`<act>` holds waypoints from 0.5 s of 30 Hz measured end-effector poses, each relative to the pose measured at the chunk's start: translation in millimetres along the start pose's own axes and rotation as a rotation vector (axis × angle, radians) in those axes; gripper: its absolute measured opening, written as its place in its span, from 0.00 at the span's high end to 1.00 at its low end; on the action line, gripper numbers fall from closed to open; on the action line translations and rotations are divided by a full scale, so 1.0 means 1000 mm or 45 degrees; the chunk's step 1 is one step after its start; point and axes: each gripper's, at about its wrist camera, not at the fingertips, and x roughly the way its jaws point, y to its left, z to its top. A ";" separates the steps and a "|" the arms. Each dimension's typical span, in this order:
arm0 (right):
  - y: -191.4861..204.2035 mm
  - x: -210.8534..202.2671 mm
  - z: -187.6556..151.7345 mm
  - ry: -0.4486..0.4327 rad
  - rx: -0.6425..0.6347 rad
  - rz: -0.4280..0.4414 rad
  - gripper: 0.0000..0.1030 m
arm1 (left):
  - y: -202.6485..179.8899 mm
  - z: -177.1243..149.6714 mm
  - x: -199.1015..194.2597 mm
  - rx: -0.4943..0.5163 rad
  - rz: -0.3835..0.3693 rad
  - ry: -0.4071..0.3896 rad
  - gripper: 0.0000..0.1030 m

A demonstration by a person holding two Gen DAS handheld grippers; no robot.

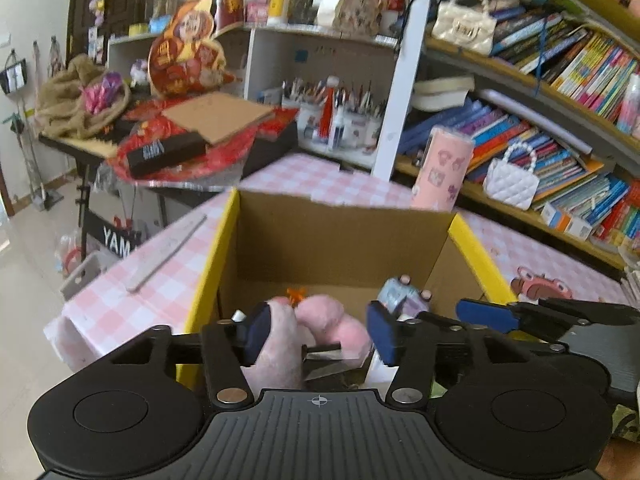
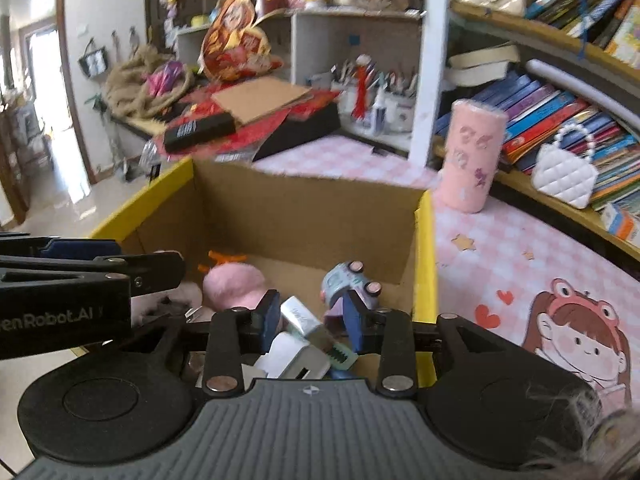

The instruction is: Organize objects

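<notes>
An open cardboard box with a yellow rim (image 1: 340, 236) (image 2: 304, 208) stands on the pink checked table. Inside lie a pink plush toy (image 1: 320, 316) (image 2: 234, 284), a pale blue toy car (image 1: 400, 294) (image 2: 348, 280), a silvery-white pack (image 2: 300, 316) and a white block (image 2: 292, 354). My left gripper (image 1: 319, 332) hangs over the box's near side with its jaws apart. The plush lies between them and brushes the left pad (image 1: 256, 334). My right gripper (image 2: 313, 320) hovers beside it, jaws narrowly apart above the silvery pack, pads not pressing it.
A pink tumbler (image 1: 442, 168) (image 2: 472, 160) stands just behind the box's right corner. A ruler (image 1: 168, 252) lies on the table to the left. Behind are bookshelves with a white handbag (image 2: 564, 176), pen cups (image 1: 344, 120) and a cluttered stand (image 1: 180, 148).
</notes>
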 end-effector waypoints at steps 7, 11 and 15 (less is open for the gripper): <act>-0.004 -0.058 -0.005 -0.127 0.096 -0.112 0.68 | -0.007 0.005 -0.042 0.028 -0.062 -0.118 0.39; -0.004 -0.094 -0.020 -0.181 0.161 -0.230 0.61 | -0.014 -0.004 -0.064 0.067 -0.095 -0.155 0.28; -0.003 -0.125 -0.046 -0.175 0.228 -0.341 0.61 | -0.021 -0.023 -0.080 0.111 -0.122 -0.140 0.23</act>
